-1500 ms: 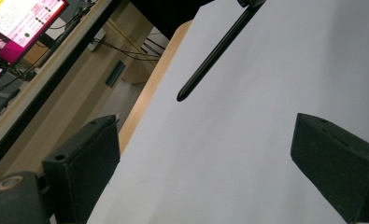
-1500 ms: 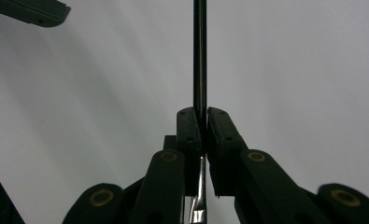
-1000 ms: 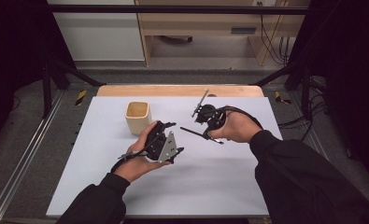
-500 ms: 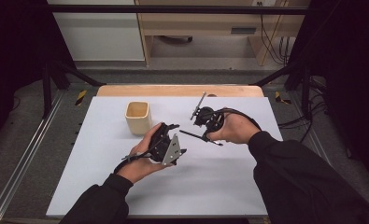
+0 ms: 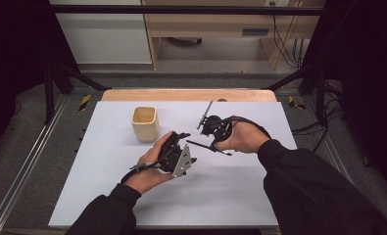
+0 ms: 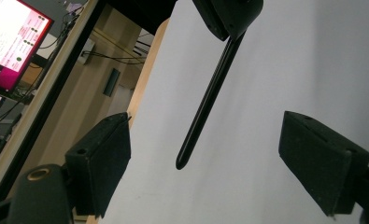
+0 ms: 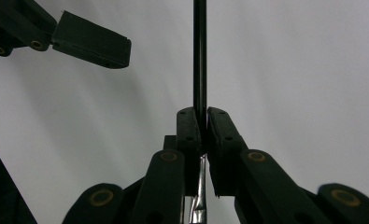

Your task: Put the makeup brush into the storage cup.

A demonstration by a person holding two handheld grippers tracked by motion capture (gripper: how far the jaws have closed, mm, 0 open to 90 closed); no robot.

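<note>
My right gripper [image 5: 211, 131] is shut on a thin black pen [image 5: 201, 145], which sticks out leftward over the white tabletop [image 5: 230, 196]. In the right gripper view the pen [image 7: 199, 56] rises straight from between the closed pads of this gripper [image 7: 203, 114]. My left gripper [image 5: 182, 140] is held open just left of the pen's tip. In the left gripper view the pen [image 6: 210, 93] hangs down from the right gripper [image 6: 229, 14]. Its tip sits between the wide-apart pads of the left gripper [image 6: 205, 140], touching neither.
A beige square cup [image 5: 145, 123] stands upright on the table's back left, apart from both hands. A thin grey rod [image 5: 205, 114] lies by the right gripper, toward the wooden far edge [image 5: 181, 94]. One jaw of the left gripper [image 7: 88, 39] shows at upper left.
The left hand has edged slightly to the right, bringing its open jaws closer around the pen's tip. The right gripper has stayed almost still, still holding the pen.
</note>
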